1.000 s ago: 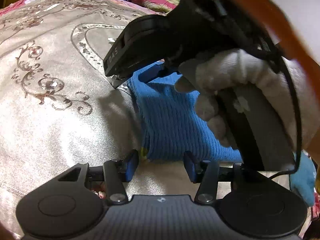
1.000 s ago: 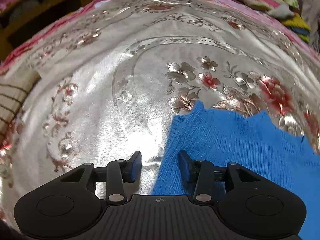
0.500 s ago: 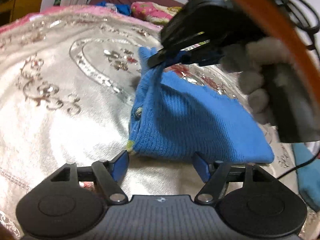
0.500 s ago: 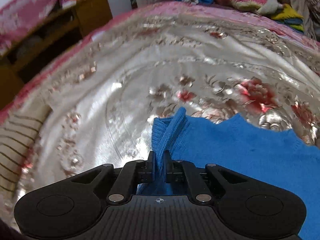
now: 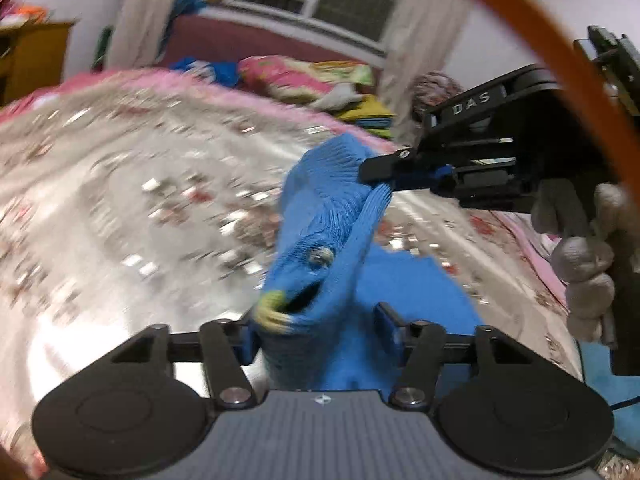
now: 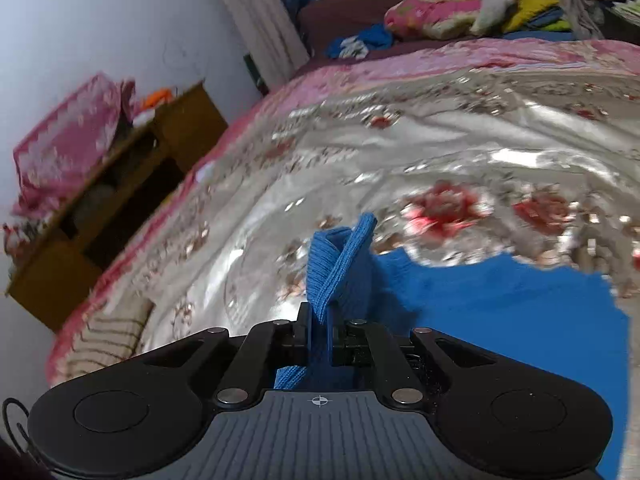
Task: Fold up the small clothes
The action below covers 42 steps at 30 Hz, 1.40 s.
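On the near side of the left wrist view, the left gripper stood wide apart around a lifted corner of the blue knit garment, not yet closed on it. Farther right, the right gripper pinched the ribbed edge.

From the right wrist view, the right gripper was clamped on that ribbed band; the rest lay flat on the silver floral bedspread. I judged the folding barely begun.

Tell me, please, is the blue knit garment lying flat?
No: the right hand-held gripper pinches its ribbed edge, lifting the blue knit garment off the bedspread.
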Available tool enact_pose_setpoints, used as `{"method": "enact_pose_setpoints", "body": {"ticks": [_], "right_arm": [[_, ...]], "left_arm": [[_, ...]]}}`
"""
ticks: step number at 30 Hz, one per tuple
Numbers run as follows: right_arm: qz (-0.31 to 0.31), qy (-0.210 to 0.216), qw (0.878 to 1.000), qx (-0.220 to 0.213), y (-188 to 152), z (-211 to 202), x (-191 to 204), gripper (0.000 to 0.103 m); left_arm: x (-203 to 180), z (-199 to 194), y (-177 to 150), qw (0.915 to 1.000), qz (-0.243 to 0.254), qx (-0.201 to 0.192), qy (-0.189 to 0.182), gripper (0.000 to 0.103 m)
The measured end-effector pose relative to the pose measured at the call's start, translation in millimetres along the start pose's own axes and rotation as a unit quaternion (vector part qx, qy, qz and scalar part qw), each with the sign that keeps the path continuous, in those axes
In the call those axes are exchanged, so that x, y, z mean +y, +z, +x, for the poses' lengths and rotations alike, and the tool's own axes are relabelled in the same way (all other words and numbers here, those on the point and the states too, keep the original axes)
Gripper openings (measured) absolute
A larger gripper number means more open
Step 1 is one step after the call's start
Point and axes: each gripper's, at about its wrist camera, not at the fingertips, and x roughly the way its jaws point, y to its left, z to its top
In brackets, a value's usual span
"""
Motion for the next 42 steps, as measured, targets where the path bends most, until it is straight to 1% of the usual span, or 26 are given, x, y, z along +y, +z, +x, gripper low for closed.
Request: {"method": "enact_pose_setpoints", "body": {"ticks": [1,3,7,10,14,16,20,22,25,26,27,29,31,35,37,38,40,42], "right_arm": [[0.008,0.002,1.0,-0.006,1.8,-7.4,-8.9,0.006],[0.024,0.005,0.999,-0.021,5.5,-23.8,-29.2,0.006],[0.045,-0.007,0.998,-0.052,11.2,-53.6,-68.9,0.006],[0.067,-0.018,0.996,-0.062,11.2,-64.7,-101.8,0.006],[0.095,-0.042,0.993,-0.055,-1.8,-59.7,-142.7,0.006],[0.112,-0.05,0.991,-0.048,-12.2,-54.6,-160.9,0.006],[0.127,-0.074,0.989,-0.033,-32.0,-44.3,-185.1,0.006],[0.138,-0.083,0.986,-0.028,-41.5,-40.6,-196.8,0.006],[0.145,-0.086,0.985,-0.025,-47.7,-36.0,-203.0,0.007],[0.148,-0.086,0.985,-0.024,-49.3,-34.7,-204.4,0.007],[0.148,-0.085,0.985,-0.024,-50.0,-33.8,-205.0,0.007],[0.151,-0.083,0.985,-0.024,-50.8,-34.8,-205.3,0.009],[0.153,-0.076,0.985,-0.025,-51.5,-36.4,-205.1,0.013],[0.158,-0.059,0.985,-0.035,-54.2,-50.4,-203.3,0.014],[0.155,-0.054,0.985,-0.042,-59.7,-61.3,-200.7,0.022],[0.153,-0.048,0.986,-0.043,-64.1,-67.7,-197.3,0.024],[0.146,-0.035,0.988,-0.037,-74.1,-78.5,-187.0,0.034],[0.127,-0.023,0.991,-0.029,-87.0,-86.6,-173.5,0.035]], "left_arm": [[-11.0,3.1,3.2,0.9999,0.01,-0.001,-0.009,0.052],[-31.8,11.0,9.8,0.9993,0.026,-0.006,-0.026,0.049],[-75.7,28.0,12.5,0.9965,0.062,-0.009,-0.056,0.047],[-104.2,45.3,6.4,0.9937,0.093,-0.001,-0.062,0.046],[-130.6,62.0,-13.6,0.9904,0.116,0.032,-0.069,0.046],[-136.6,68.8,-23.7,0.9885,0.125,0.048,-0.07,0.046],[-147.6,82.0,-38.2,0.9859,0.124,0.081,-0.077,0.047],[-154.0,84.6,-43.3,0.9856,0.122,0.087,-0.078,0.047],[-158.5,81.5,-46.8,0.9845,0.119,0.091,-0.091,0.048],[-159.0,79.9,-48.0,0.9843,0.121,0.092,-0.09,0.049],[-157.8,78.2,-48.3,0.9838,0.121,0.093,-0.094,0.052],[-156.5,72.5,-49.5,0.9827,0.119,0.097,-0.104,0.054],[-151.9,67.9,-48.6,0.9819,0.116,0.103,-0.11,0.056],[-140.8,44.9,-45.0,0.979,0.115,0.104,-0.133,0.06],[-132.2,29.9,-43.1,0.9785,0.116,0.1,-0.138,0.063],[-126.7,23.0,-41.9,0.9786,0.117,0.098,-0.137,0.063],[-114.1,10.7,-39.4,0.9805,0.119,0.092,-0.126,0.065],[-100.2,3.0,-36.0,0.9835,0.115,0.089,-0.108,0.065]]}}
